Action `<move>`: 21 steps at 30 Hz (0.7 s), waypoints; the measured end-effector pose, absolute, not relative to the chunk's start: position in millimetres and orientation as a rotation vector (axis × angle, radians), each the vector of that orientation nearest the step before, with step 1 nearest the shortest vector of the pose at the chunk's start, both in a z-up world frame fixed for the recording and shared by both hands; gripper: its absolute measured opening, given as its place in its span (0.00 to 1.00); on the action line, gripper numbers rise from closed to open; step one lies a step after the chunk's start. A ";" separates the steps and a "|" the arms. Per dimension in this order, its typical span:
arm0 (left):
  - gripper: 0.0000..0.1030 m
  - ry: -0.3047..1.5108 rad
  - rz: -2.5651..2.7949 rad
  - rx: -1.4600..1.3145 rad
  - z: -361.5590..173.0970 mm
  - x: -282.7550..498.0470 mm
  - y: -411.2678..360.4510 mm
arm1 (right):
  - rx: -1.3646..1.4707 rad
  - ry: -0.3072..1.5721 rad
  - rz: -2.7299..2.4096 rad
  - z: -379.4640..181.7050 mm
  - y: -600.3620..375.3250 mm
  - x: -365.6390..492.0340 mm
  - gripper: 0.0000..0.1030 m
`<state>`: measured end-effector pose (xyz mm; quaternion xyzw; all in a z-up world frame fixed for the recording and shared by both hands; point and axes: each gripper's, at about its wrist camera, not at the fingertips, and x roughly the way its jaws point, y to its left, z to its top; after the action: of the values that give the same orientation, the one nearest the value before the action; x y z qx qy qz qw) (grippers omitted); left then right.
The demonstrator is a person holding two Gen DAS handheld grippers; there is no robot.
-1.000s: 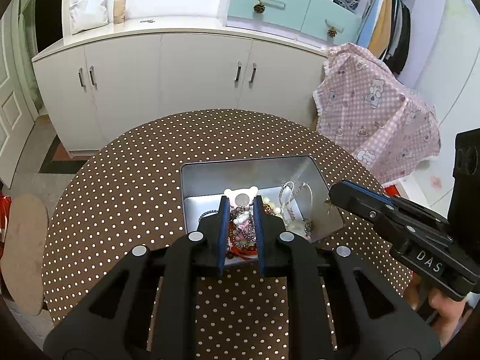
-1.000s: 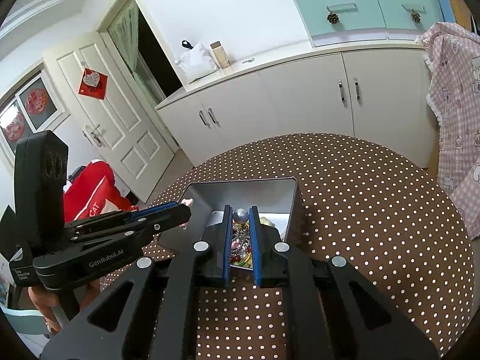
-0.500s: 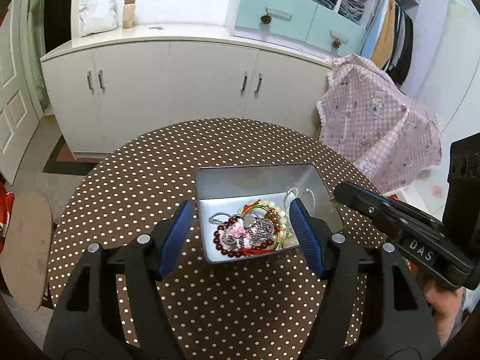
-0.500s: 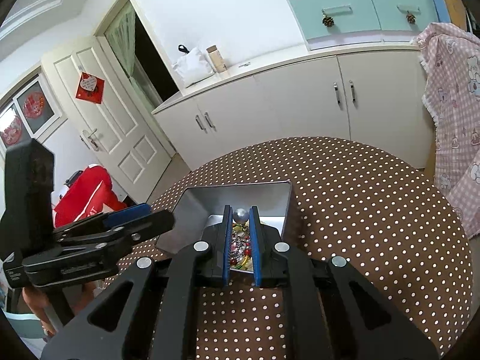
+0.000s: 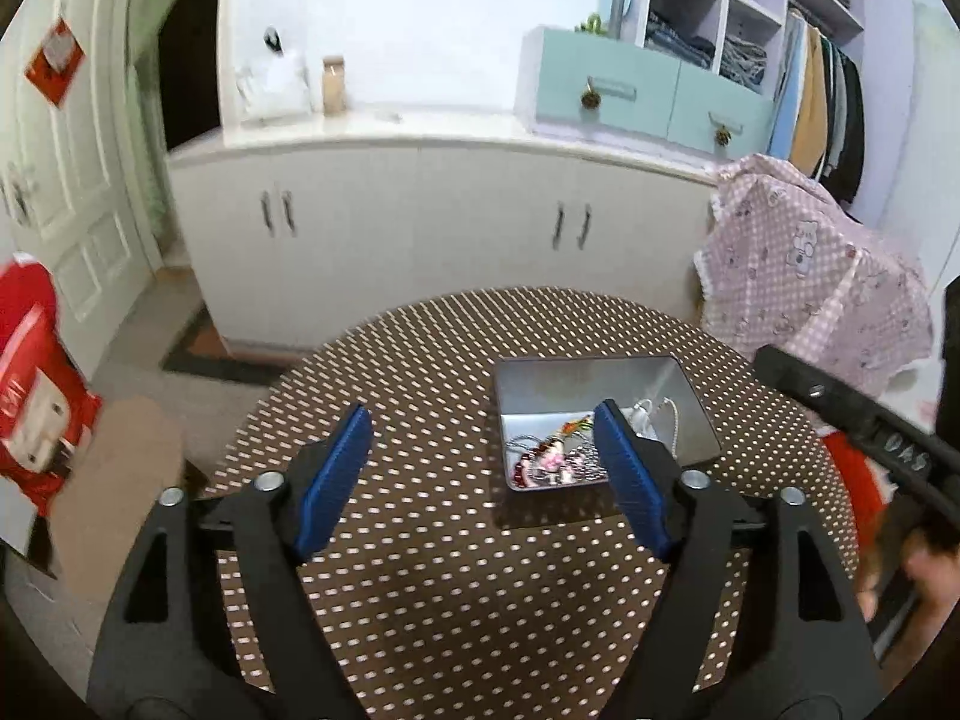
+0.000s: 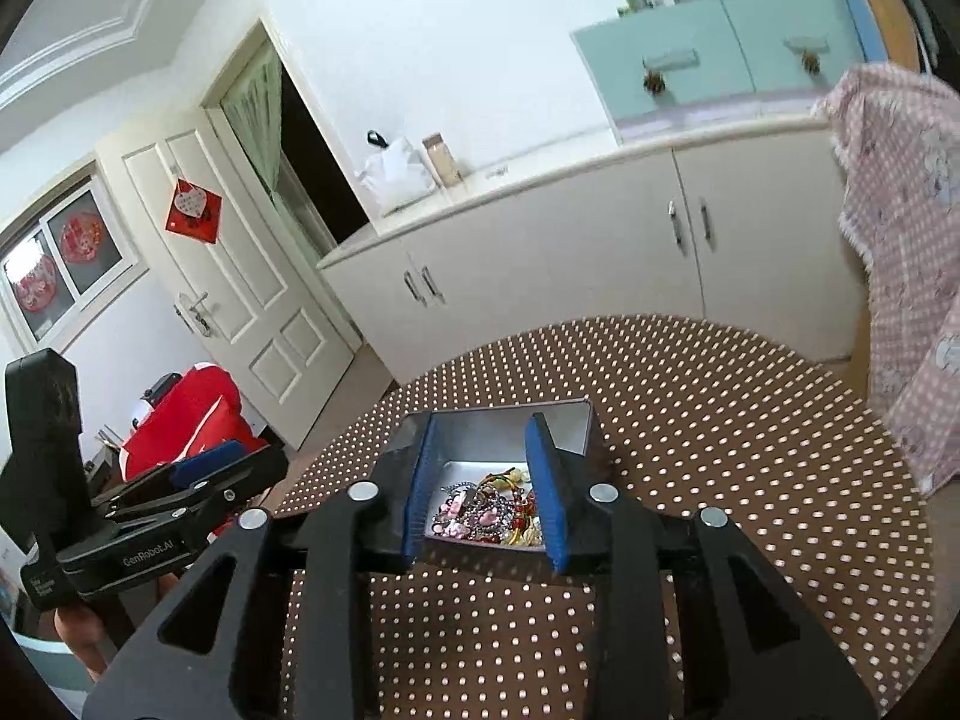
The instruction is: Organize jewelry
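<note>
A silver metal tin (image 5: pixel 576 378) sits on the round brown polka-dot table (image 5: pixel 420 570). It holds a tangle of jewelry (image 5: pixel 549 462): red beads, pink charms, a pearl strand. My left gripper (image 5: pixel 483 420) is open and empty, above the table, left of and nearer than the tin. In the right wrist view the tin (image 6: pixel 510 426) and jewelry (image 6: pixel 486 513) show between the blue pads of my right gripper (image 6: pixel 483 429), which is open and empty, just short of the tin.
White cabinets (image 5: pixel 420 228) stand behind the table. A pink checked cloth (image 5: pixel 804 288) drapes over something at the right. A red bag (image 6: pixel 192 420) and a white door (image 6: pixel 240 312) are at the left. The other gripper (image 6: pixel 150 510) shows at the left of the right wrist view.
Both grippers have opened and let go of jewelry, which now lies in the tin. Both have drawn back and up; the left one has swung to the left.
</note>
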<state>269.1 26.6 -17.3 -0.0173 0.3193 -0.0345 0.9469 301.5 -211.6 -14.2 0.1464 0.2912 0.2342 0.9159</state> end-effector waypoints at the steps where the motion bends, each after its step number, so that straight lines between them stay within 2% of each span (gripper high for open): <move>1: 0.79 0.626 -0.058 -0.027 -13.3 259.3 26.5 | 0.283 0.584 0.471 -9.8 -211.9 293.3 0.35; 4: 0.83 0.575 -0.056 -0.024 -3.1 233.7 27.6 | 0.214 0.510 0.446 7.6 -210.4 261.4 0.45; 9: 0.87 0.485 -0.057 -0.007 13.3 187.1 24.6 | 0.089 0.403 0.405 26.5 -202.9 205.1 0.71; 12: 0.88 0.423 -0.057 0.012 18.5 156.9 18.8 | 0.063 0.339 0.383 32.3 -200.9 171.2 0.83; 15: 0.89 0.369 -0.033 0.035 18.3 129.7 11.1 | 0.045 0.269 0.369 33.5 -198.3 136.8 0.88; 21: 0.93 0.276 -0.024 0.036 21.0 79.6 10.3 | -0.015 0.177 0.280 30.1 -189.9 90.4 0.90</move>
<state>79.6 10.3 21.0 0.0179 0.1375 -0.0120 0.9903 90.4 -189.9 30.1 -0.0074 0.0883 0.1395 0.9863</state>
